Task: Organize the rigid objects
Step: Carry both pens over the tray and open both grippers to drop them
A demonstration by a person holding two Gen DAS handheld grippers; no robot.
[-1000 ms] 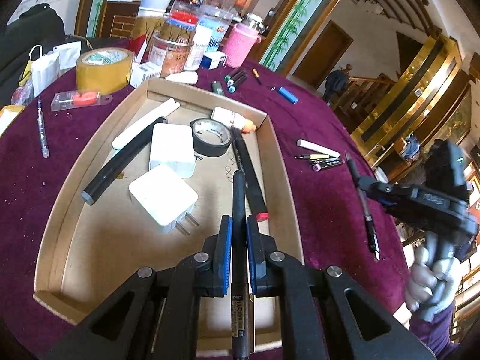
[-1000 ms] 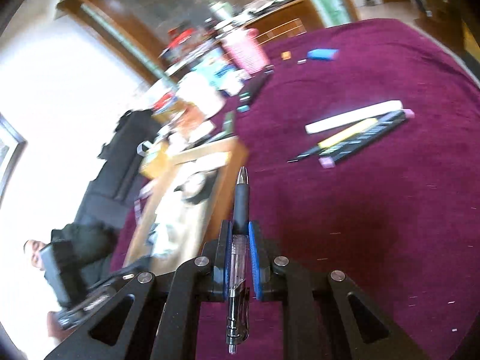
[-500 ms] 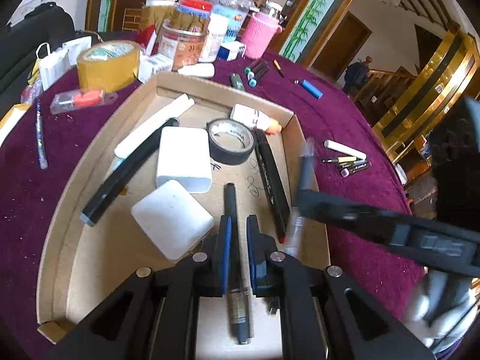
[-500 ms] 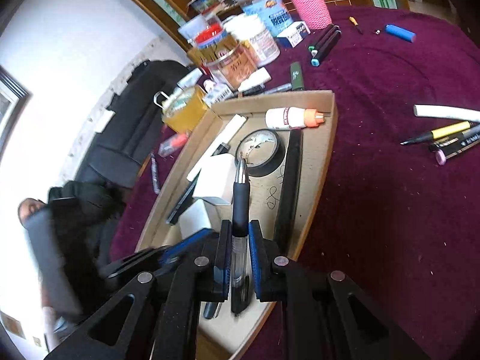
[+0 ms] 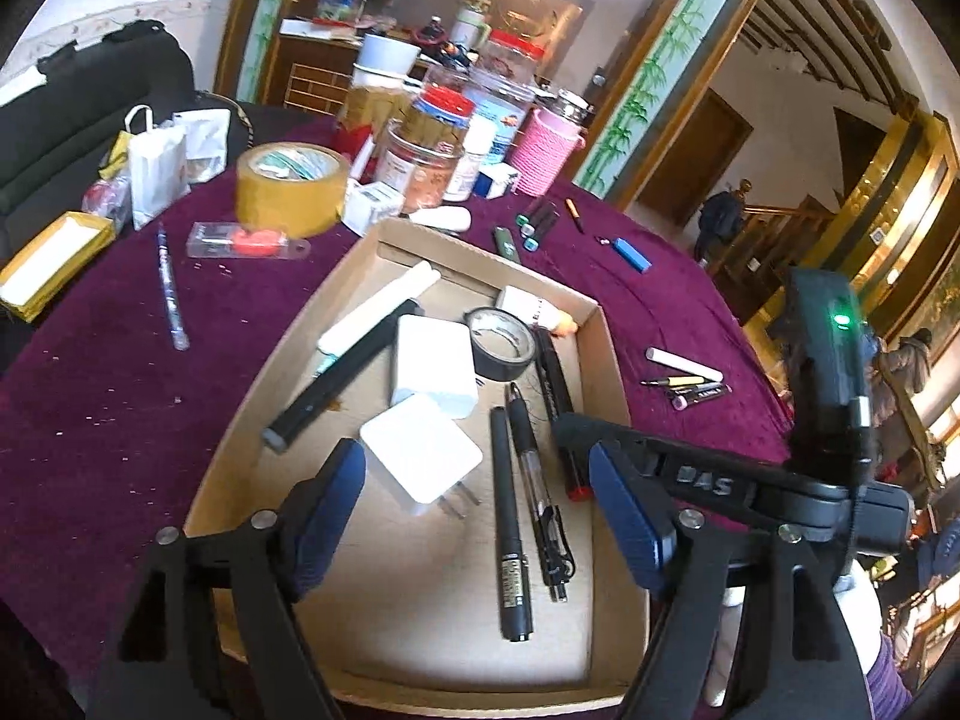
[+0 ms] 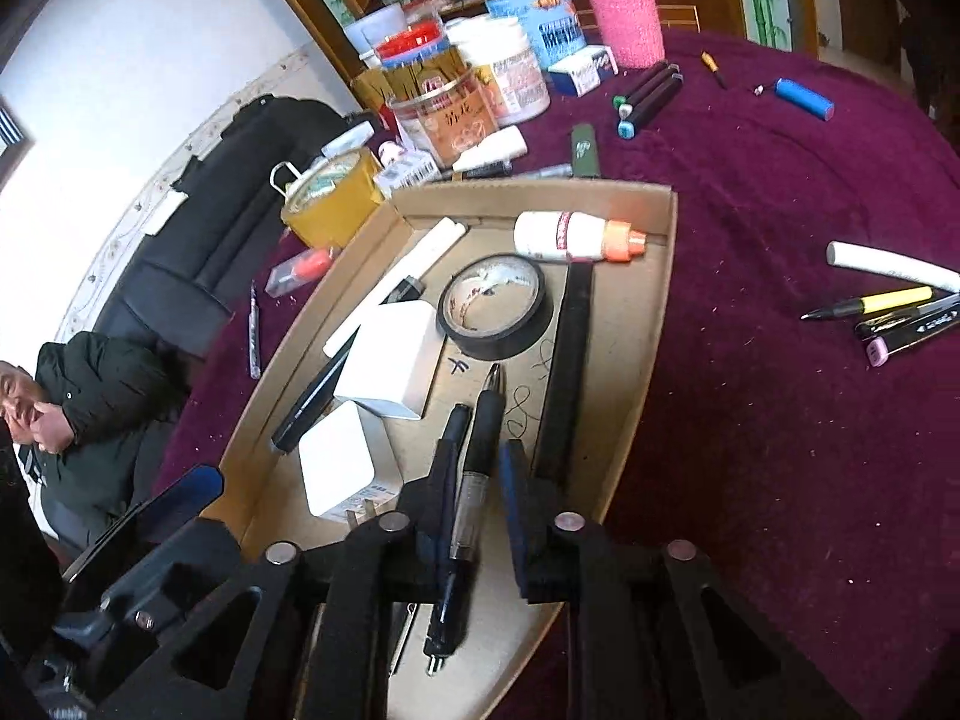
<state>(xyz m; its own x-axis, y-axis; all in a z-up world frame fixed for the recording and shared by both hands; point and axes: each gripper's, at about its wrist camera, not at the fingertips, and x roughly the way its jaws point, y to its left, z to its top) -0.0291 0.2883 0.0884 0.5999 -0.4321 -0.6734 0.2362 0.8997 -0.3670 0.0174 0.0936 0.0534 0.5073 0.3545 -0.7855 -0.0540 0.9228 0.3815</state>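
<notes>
The left tongs (image 5: 474, 510) had just opened wide, empty, above the black marker (image 5: 507, 522) lying in the cardboard tray (image 5: 606, 372). The right tongs (image 6: 474, 474), just opening, loosely straddled the light, stiff, slippery clear pen (image 6: 474, 468); its rubber grip looked the best hold.

Left gripper (image 5: 480, 516) jaws just opened; black pen (image 5: 507, 534) in cardboard tray (image 5: 606, 354).

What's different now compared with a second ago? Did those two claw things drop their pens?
The left gripper has just opened and let go of its black pen, which now lies in the cardboard tray. The right gripper swung in from the purple cloth to over the tray; its jaws have just been opening around the clear pen, now lying beside the first. Tape roll and chargers stayed put.
</notes>
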